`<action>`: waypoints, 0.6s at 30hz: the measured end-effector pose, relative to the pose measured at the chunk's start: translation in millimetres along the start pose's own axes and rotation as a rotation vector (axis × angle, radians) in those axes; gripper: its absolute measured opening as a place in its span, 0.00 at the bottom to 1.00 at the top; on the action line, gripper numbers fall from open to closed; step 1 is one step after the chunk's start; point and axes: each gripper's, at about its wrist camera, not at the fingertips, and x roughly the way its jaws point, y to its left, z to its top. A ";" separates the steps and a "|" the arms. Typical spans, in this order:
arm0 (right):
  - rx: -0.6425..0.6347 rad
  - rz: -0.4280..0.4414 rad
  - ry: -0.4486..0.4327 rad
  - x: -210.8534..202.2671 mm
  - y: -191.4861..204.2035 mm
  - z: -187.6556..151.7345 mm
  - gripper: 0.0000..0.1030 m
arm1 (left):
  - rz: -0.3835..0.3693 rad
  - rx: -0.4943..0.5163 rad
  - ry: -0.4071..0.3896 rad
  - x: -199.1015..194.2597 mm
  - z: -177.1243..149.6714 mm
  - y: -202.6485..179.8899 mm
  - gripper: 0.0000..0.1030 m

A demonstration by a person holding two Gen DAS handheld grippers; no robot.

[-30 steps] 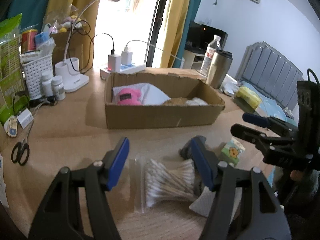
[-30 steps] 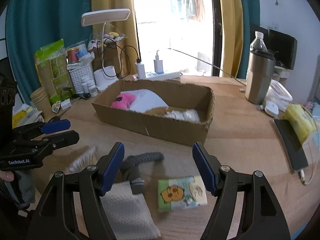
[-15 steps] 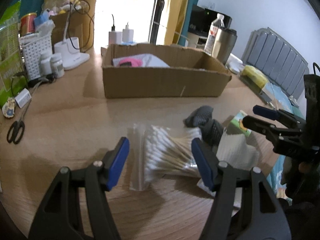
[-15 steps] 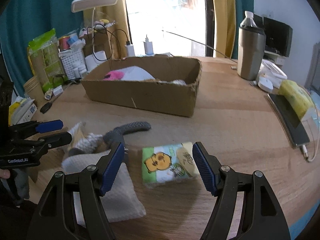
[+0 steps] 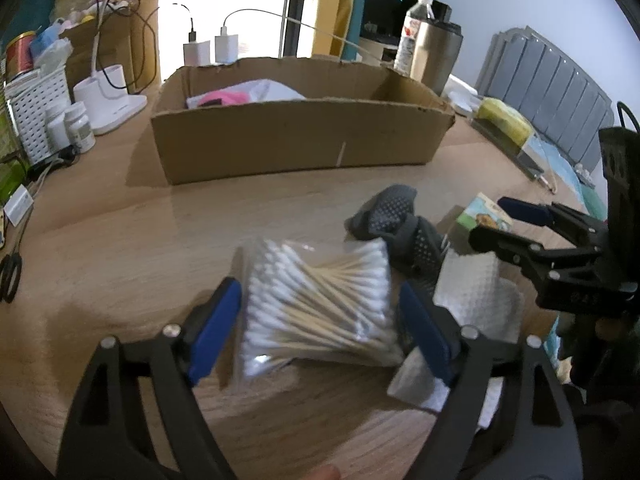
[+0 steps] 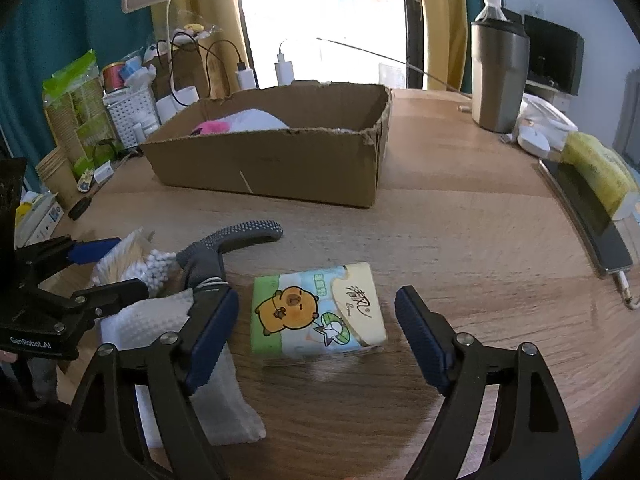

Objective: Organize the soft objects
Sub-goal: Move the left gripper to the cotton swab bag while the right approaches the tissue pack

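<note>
Both my hand-held grippers hung spread wide over soft things on the surface.

From the left wrist, my left hand-held gripper (image 5: 320,320) had its jaws wide apart, one on each side of the bag of cotton swabs (image 5: 320,300), gripping nothing that I could tell. A dark grey sock (image 5: 396,228) lay just beyond the bag, a white cloth (image 5: 476,296) to the right, and the cardboard box (image 5: 296,144) stood well ahead with a pink item (image 5: 224,98) inside. From the right wrist, my right hand-held gripper (image 6: 318,316) was equally wide open, empty, with the tissue pack (image 6: 316,312) lying flat on the wooden surface (image 6: 460,240) between its blue pads (image 6: 212,328). The sock (image 6: 224,244) and cloth (image 6: 160,320) sat to the left, the box (image 6: 272,160) further ahead.
</note>
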 end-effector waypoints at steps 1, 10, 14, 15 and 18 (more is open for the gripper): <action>0.000 0.002 0.002 1.3 0.4 -0.1 0.81 | 0.005 -0.002 0.009 1.9 0.4 0.4 0.81; -0.001 0.022 0.025 11.3 0.8 1.3 0.80 | 0.018 -0.016 0.034 8.6 0.4 3.9 0.81; -0.003 0.017 0.028 11.0 1.1 1.9 0.68 | 0.013 -0.024 0.028 8.0 -0.2 5.5 0.80; -0.004 0.017 0.030 10.9 1.4 2.5 0.68 | 0.011 -0.026 0.026 7.5 -0.7 6.0 0.78; -0.013 0.018 0.030 11.5 3.4 3.2 0.67 | -0.003 -0.027 0.021 6.3 -2.2 6.2 0.71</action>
